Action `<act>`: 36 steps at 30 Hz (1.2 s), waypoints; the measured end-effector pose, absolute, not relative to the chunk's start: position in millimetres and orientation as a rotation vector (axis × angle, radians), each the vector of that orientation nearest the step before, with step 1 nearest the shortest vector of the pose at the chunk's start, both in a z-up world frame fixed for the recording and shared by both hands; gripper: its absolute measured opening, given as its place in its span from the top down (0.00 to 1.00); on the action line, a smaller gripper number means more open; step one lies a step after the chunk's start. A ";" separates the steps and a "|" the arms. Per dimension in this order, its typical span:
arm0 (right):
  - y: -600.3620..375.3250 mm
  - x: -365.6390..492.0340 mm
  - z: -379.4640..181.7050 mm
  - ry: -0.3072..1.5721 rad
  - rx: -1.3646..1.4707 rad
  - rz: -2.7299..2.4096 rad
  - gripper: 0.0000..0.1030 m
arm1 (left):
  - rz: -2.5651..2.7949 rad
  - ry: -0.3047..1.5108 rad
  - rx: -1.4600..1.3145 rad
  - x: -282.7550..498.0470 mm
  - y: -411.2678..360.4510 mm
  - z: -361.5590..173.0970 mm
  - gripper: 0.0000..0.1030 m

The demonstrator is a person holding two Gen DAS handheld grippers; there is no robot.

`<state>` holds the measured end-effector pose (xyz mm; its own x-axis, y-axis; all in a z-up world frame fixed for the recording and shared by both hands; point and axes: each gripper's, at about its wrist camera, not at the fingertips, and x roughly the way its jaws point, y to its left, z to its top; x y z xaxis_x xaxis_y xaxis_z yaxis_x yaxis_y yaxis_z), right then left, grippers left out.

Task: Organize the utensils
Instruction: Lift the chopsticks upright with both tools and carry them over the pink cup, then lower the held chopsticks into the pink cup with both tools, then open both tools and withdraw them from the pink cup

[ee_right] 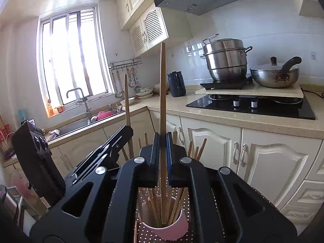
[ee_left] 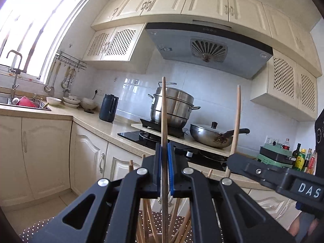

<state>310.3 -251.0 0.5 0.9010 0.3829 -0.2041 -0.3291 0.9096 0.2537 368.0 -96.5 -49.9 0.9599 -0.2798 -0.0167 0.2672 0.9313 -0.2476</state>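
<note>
Two chopsticks upright, one (ee_left: 164, 121) pinched between left jaws, other (ee_right: 162, 93) between right

Daylight floods through the barred white-framed window (ee_right: 75, 58), blown out to glare; fisheye bending curves the cream wooden cabinets (ee_left: 204, 2); corners vignette dark.

Counts, both wrist views:

- Black two-finger grippers: two, left gripper (ee_left: 164, 160) and right gripper (ee_right: 163, 149).
- Long wooden chopsticks raised upright: two, one (ee_left: 164, 109) at frame centre and one (ee_left: 236, 121) to its right in the left view.
- Pink cylindrical cup (ee_right: 172, 229), lower centre: one; chopsticks inside too crowded to count.
- Stainless stacked steamer pot (ee_right: 225, 60): one.
- Lidded steel wok (ee_right: 273, 77): one.
- Dark blue kettle (ee_right: 176, 84): one.
- White stove knobs (ee_right: 236, 102): two.
</note>
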 end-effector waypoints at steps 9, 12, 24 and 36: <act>-249.4 315.2 -13.9 0.273 0.214 0.375 0.94 | -0.287 0.111 -0.219 371.0 -96.3 -71.1 0.94; -246.2 315.4 -22.2 0.290 0.213 0.377 0.94 | -0.304 0.151 -0.189 366.6 -96.9 -81.4 0.94; -235.0 312.9 -47.3 0.341 0.213 0.373 0.93 | -0.328 0.265 -0.134 354.1 -84.7 -99.2 0.91; -228.3 310.7 -61.0 0.378 0.207 0.360 0.93 | -0.308 0.289 -0.108 339.4 -72.5 -91.8 0.59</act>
